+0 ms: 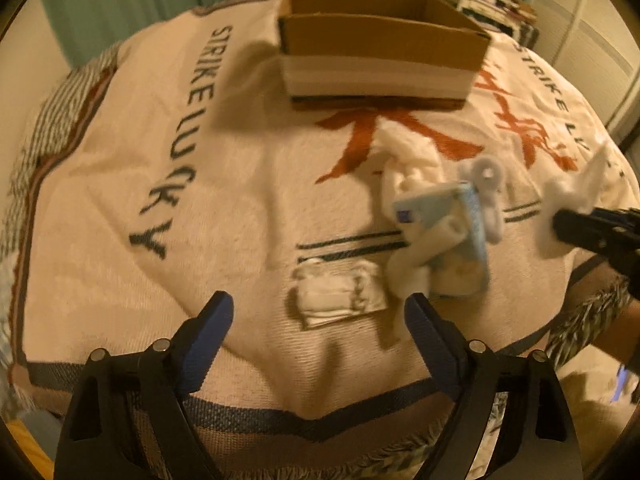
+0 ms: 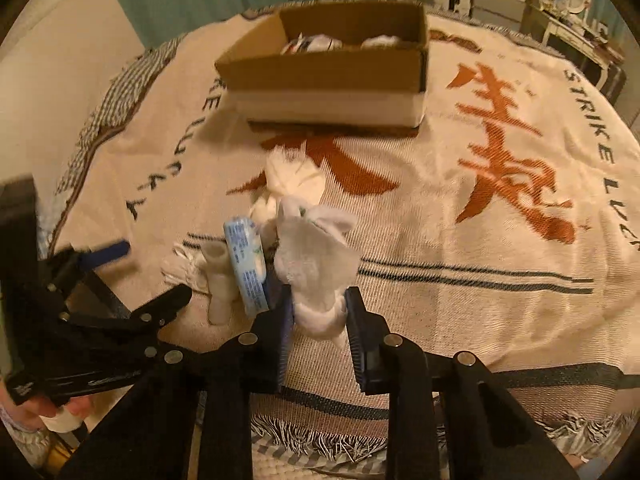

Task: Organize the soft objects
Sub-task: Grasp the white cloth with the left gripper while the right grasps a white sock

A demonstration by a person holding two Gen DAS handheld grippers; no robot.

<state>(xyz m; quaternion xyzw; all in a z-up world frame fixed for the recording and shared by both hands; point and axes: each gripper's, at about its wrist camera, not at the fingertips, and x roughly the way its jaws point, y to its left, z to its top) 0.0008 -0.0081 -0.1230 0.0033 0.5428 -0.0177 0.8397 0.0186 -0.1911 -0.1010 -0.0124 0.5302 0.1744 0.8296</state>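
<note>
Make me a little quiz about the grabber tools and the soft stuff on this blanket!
1. True or false: the right tool is shut on a fluffy white soft toy.
2. Which tool has open jaws hanging above the small folded white cloth?
A. left tool
B. right tool
3. Fill in: the brown cardboard box on the cream woven blanket already has ____ things inside.

Key
1. True: its blue pads press on the toy.
2. A: nothing is between its jaws yet.
3. White, seen from the right wrist view.
</note>
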